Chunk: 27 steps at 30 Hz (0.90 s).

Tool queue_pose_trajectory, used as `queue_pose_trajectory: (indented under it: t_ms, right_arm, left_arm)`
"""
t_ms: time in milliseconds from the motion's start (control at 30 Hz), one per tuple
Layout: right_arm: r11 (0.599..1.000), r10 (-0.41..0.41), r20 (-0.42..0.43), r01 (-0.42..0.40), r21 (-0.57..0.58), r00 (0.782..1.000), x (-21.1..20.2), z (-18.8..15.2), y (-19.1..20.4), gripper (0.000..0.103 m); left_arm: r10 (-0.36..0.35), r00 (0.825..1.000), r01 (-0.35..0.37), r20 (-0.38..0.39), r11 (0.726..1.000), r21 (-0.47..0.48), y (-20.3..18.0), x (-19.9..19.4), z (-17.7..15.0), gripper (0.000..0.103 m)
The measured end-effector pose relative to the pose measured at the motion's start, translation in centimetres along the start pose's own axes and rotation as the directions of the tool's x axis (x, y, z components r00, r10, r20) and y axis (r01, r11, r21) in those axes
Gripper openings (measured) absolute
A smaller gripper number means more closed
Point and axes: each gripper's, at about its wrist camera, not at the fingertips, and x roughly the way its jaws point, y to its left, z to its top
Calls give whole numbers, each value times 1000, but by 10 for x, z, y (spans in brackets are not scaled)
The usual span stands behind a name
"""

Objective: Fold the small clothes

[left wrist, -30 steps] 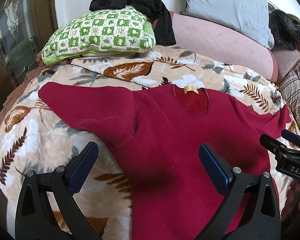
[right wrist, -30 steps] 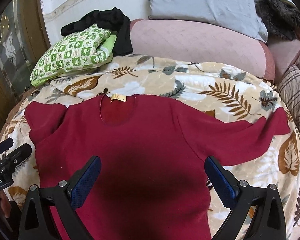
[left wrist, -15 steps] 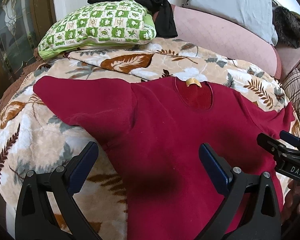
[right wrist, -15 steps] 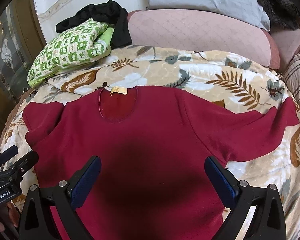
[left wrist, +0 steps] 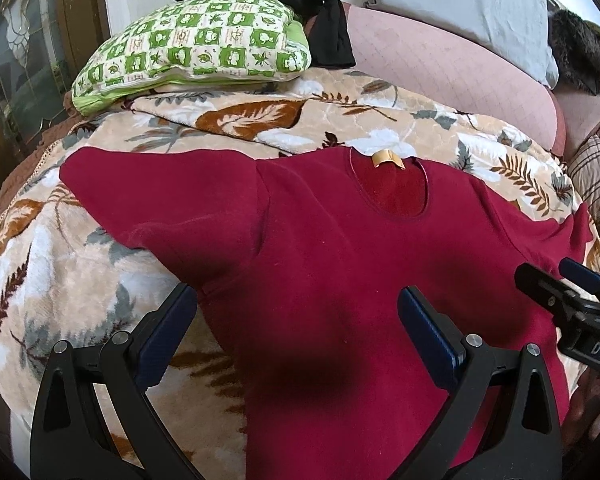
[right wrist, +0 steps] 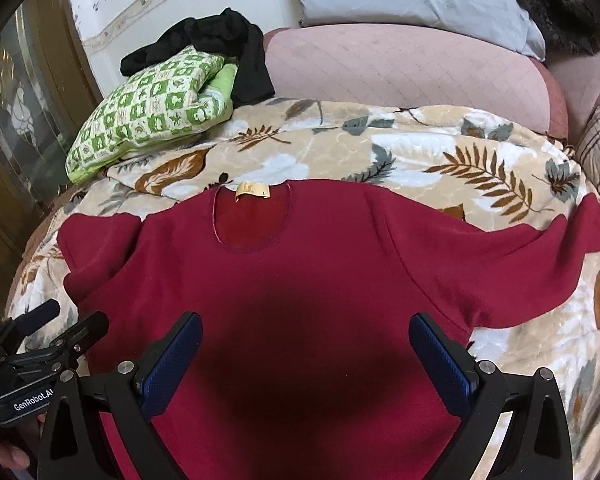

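Dark red knit sweater [left wrist: 340, 264] flat, face up on beige leaf-print blanket [left wrist: 60, 288].
Left gripper [left wrist: 296, 320] and right gripper [right wrist: 306, 344] over its lower body, jaws wide, empty; yellow neck label [right wrist: 252, 191] ahead.

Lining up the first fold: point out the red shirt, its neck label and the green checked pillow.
red shirt [right wrist: 300, 280], right wrist view, middle of the chest.
neck label [right wrist: 252, 191], right wrist view, centre of the tag.
green checked pillow [left wrist: 204, 48], left wrist view, top face.
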Motion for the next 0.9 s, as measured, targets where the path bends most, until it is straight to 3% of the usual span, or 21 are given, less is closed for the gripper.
queue_pose_trajectory:
  t_ms: [433,900]
  right_arm:
    - [997,-69,-23,68,-32,997,10,1,3,102]
    - [998,-68,-23,67,-17,997,20,8,6,102]
  left_arm:
    - [-15,1000,15,-11,999,-32,8,3,5,101]
    - [-23,1000,23,-15,998,-53,16,9,12,101]
